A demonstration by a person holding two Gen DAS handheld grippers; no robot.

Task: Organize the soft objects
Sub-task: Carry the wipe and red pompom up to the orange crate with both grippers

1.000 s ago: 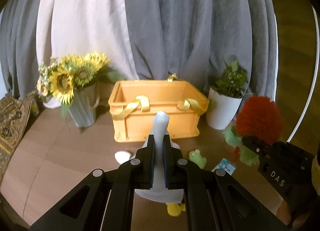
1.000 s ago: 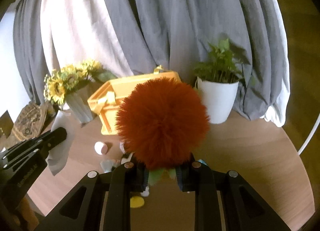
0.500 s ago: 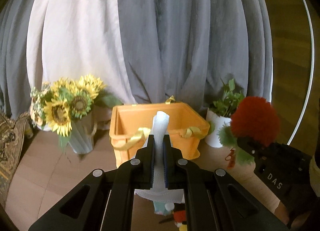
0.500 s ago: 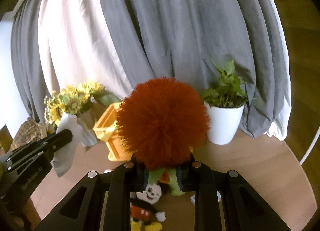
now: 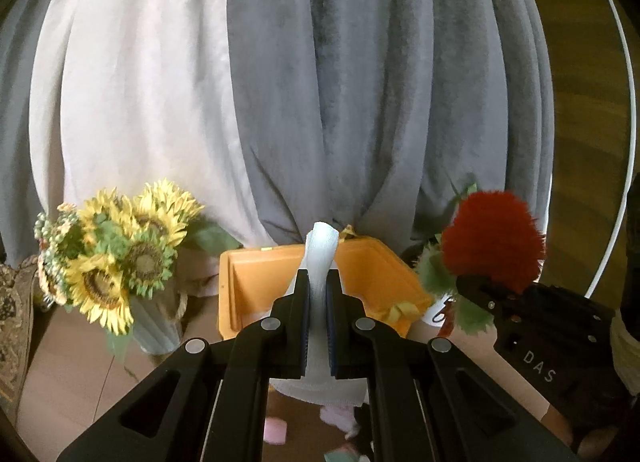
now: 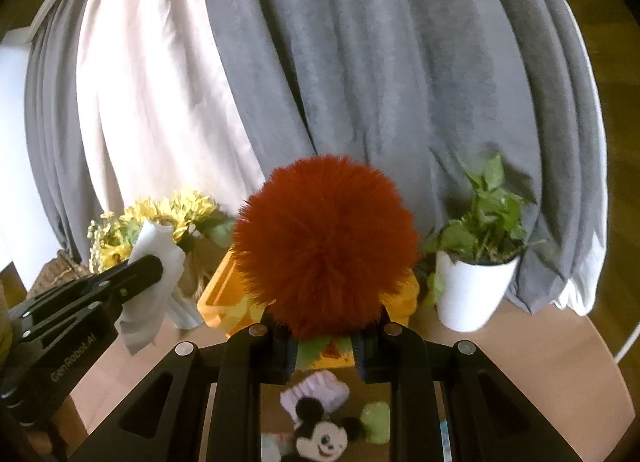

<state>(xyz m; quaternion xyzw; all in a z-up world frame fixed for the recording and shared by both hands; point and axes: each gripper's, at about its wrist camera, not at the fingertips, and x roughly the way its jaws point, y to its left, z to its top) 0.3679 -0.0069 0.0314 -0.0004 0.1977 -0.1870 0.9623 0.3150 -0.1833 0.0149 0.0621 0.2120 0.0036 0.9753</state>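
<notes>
My left gripper is shut on a white folded cloth that sticks up between the pads and hangs below them. It is raised in front of the orange crate. My right gripper is shut on a fluffy red pom-pom flower with green leaves. That flower shows at the right of the left wrist view, beside the crate. The left gripper with its cloth appears at the left of the right wrist view. The crate is mostly hidden behind the flower.
A sunflower bouquet in a pale vase stands left of the crate. A potted plant in a white pot stands to its right. Small soft toys, among them a mouse plush, lie on the round wooden table. Grey and white drapes hang behind.
Both grippers have risen and moved toward the crate with their loads still held. The table and toys have slid lower in both views, and more curtain shows.
</notes>
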